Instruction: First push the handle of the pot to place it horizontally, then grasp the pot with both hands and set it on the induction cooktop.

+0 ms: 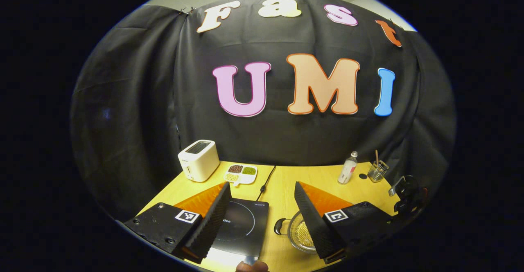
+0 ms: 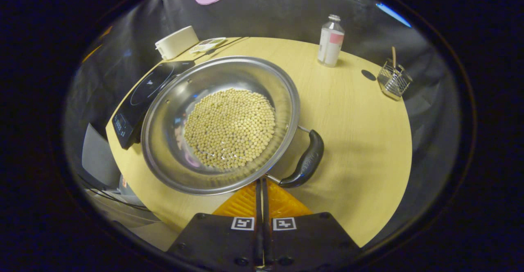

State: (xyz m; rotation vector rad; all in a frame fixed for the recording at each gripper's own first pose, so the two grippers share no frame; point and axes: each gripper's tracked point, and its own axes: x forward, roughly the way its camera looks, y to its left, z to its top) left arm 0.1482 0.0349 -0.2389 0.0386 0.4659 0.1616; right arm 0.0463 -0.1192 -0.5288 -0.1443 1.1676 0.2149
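Left claw gapes wide, empty; right claw, fingers together, empty, sits at the pot's six o'clock rim.

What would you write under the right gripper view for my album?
Closed right gripper at the rim of a steel pot of beans, cooktop beside it.
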